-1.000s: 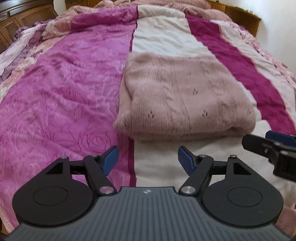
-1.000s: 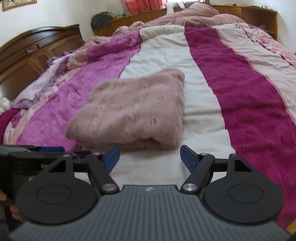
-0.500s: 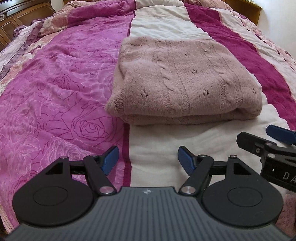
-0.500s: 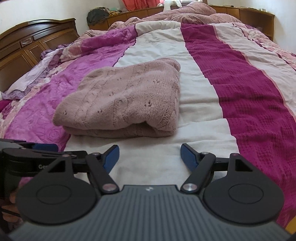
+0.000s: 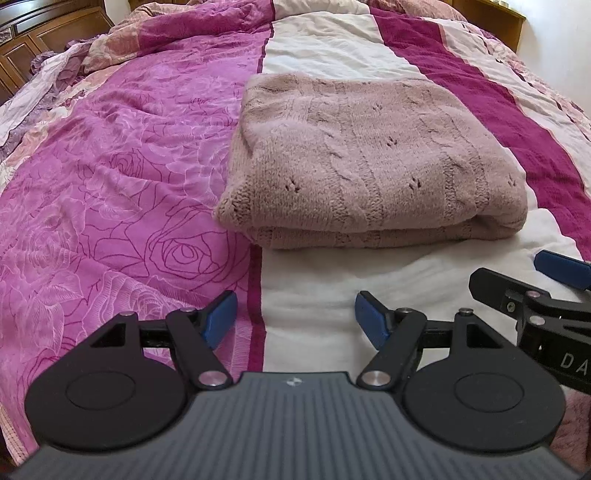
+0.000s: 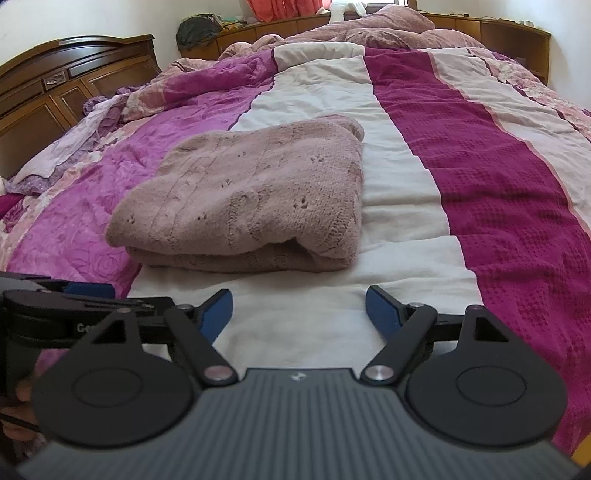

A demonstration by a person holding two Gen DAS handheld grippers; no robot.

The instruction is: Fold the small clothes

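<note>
And here's the pink knitted sweater [image 5: 369,166], folded into a thick rectangle and lying flat on the bed, straddling the seam where the magenta rose-print panel [image 5: 110,184] meets the cream stripe [image 6: 314,321] of the patchwork quilt. Both tools are pulled up short of it, near its front edge but touching nothing. The left tool [image 5: 295,317] sits released, blue pads spread wide over bare quilt with nothing between them. The right tool [image 6: 299,310] is right alongside, and its jaws are opening wider at this moment, again with only cream quilt in the gap. By the look of it the folding on this garment is all but done: layers stacked, edges roughly squared, the doubled fold facing us. So the call now is either one more halving or a tidy-up, and either way it would mean bringing the pads down onto that near edge, pinching through several soft knit layers at once, and lifting evenly so the bundle doesn't slump or slide apart. The bed gives little firm backing, rumpled and yielding. Around the room: a dark carved wooden headboard [image 6: 74,74] off to the left, a wooden ledge [image 6: 498,33] along the far side, heaped pink bedding [image 6: 369,33] beyond, pale walls.
</note>
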